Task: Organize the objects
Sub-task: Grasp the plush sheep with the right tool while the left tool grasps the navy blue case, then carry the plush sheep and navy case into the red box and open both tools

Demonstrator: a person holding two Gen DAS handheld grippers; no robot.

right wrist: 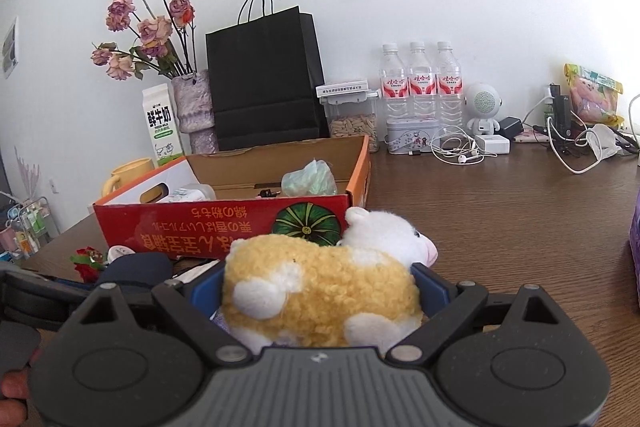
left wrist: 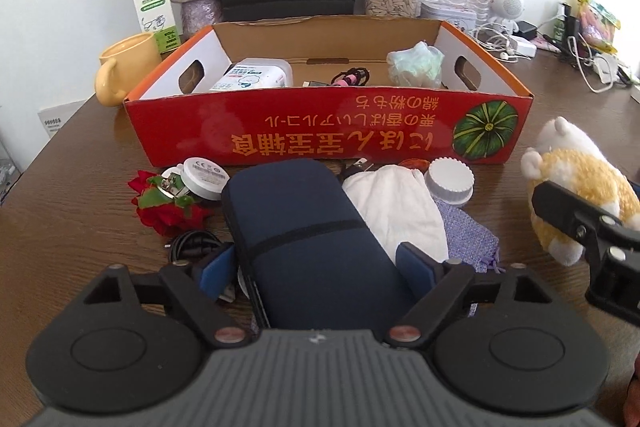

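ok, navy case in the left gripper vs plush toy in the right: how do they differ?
The navy case is dark, smooth and oblong, with a black band across it; the plush toy is fuzzy, yellow and white, lumpy.

The case lies lengthwise between the left gripper fingers, among clutter on the table; the toy sits crosswise in the right gripper, its head sticking out to one side.

Shared: both sit in front of the red box, not inside.

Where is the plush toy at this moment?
The plush toy sits between the right hand-held gripper's fingers, just in front of the red box; in the left wrist view it's far right.
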